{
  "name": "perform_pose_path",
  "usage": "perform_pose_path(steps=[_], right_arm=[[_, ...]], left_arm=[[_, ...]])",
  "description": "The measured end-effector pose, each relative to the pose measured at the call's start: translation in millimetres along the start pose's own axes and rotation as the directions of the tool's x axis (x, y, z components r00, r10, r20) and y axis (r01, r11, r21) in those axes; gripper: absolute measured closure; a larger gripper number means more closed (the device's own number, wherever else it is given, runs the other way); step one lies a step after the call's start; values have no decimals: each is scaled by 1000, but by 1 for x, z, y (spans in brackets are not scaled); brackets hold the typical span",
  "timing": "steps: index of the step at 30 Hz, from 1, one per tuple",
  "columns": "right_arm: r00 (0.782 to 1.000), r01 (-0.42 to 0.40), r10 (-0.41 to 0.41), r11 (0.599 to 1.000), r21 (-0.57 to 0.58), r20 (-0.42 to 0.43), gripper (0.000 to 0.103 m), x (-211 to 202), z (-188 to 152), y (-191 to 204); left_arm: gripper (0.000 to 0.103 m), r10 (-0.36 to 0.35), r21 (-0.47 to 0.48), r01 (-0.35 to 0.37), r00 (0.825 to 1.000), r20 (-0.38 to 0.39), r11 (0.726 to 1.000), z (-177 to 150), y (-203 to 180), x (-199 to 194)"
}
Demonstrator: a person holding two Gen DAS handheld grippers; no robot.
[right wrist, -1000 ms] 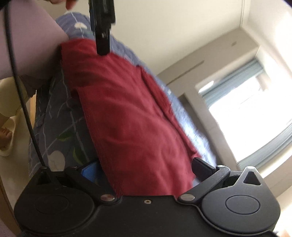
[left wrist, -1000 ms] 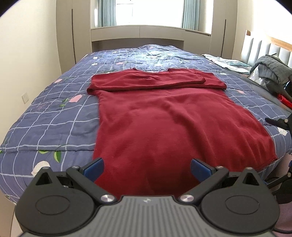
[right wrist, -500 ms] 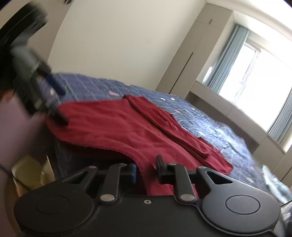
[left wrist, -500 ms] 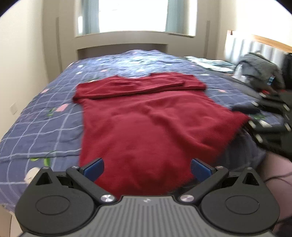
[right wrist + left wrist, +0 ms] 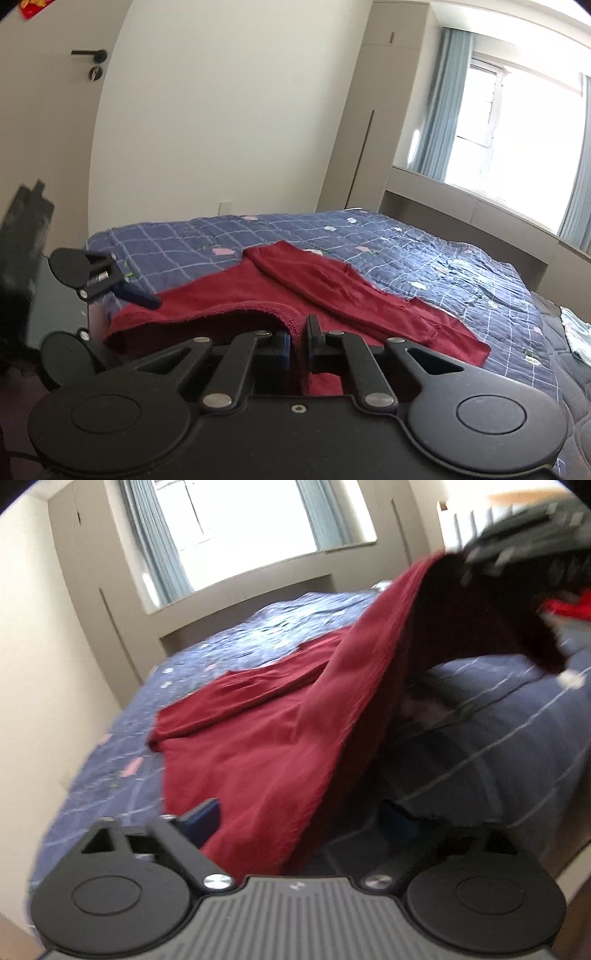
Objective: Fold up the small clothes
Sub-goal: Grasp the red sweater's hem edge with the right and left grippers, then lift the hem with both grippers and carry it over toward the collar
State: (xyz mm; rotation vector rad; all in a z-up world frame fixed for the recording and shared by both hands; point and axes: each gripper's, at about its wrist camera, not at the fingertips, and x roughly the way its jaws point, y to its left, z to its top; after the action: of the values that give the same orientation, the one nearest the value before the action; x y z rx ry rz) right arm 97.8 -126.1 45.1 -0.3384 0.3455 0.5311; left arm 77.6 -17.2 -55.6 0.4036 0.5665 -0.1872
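Across the bed (image 5: 424, 254), under a blue checked quilt (image 5: 498, 738), the red garment (image 5: 251, 746) lay spread, its sleeves folded over the upper part. Behind the bed stood a wide bright window (image 5: 517, 129) with pale blue curtains (image 5: 439, 103), flanked by beige cabinets (image 5: 85, 590); a door (image 5: 48, 129) with a dark handle (image 5: 88, 54) showed at the left of the right wrist view.

One bottom corner of the garment was raised off the quilt, so that the cloth rose in a slanted sheet toward the upper right of the left wrist view, baring quilt beneath it. The right gripper (image 5: 296, 341) held that corner: its fingers (image 5: 314, 332) were pressed close together on the stitched hem (image 5: 284, 314), which ran down between them.

The left gripper (image 5: 299, 814) sat at the other bottom corner with its fingers spread wide, the blue pad (image 5: 203, 818) of one lying beside the cloth edge and nothing pinched between them. It also showed in the right wrist view (image 5: 122, 291), low at the near edge of the bed, one blue finger (image 5: 138, 299) lying on the red cloth.
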Motion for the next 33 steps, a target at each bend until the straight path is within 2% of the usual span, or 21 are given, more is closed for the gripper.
perform_pose_path(steps=[4, 9, 11, 13, 16, 18, 19, 20, 23, 25, 27, 33], right_arm=[[1000, 18, -18, 999, 27, 4, 95, -5, -2, -6], [1000, 21, -22, 998, 57, 12, 95, -4, -4, -9], [1000, 23, -24, 998, 58, 16, 95, -4, -4, -9], [1000, 23, -24, 998, 52, 18, 95, -4, -3, -9], [999, 28, -29, 999, 41, 17, 95, -4, -3, -8], [999, 31, -32, 999, 26, 15, 95, -5, -5, -6], [999, 31, -32, 999, 19, 13, 95, -5, -5, -5], [999, 30, -30, 999, 12, 10, 95, -5, -5, -3], [1000, 26, -26, 1000, -13, 3, 95, -8, -5, 1], [1000, 13, -14, 1000, -20, -9, 96, -12, -7, 2], [1000, -3, 3, 1000, -30, -27, 97, -17, -7, 2], [992, -66, 52, 990, -128, -111, 99, -33, -15, 17]], left_arm=[[32, 35, -52, -37, 999, -41, 998, -2, 14, 7], [65, 38, -107, -45, 997, -60, 993, -7, 34, 5], [67, 41, -104, -47, 998, -57, 994, -9, 38, 2], [69, 55, -92, -59, 997, -45, 994, -9, 39, 0], [76, 128, -39, -128, 992, -23, 991, -9, 38, -5], [88, 176, 22, -176, 984, 3, 984, -9, 37, -7], [90, 189, 46, -189, 982, 13, 981, -9, 38, -8], [95, 190, 66, -191, 982, 19, 979, -9, 39, -9], [97, 153, 73, -153, 988, 11, 985, -5, 46, -14], [98, 103, 70, -104, 995, 15, 992, -2, 56, -19], [98, 66, 107, -69, 997, 31, 992, 0, 63, -27], [99, -5, 282, -9, 999, 52, 959, -4, 62, -50]])
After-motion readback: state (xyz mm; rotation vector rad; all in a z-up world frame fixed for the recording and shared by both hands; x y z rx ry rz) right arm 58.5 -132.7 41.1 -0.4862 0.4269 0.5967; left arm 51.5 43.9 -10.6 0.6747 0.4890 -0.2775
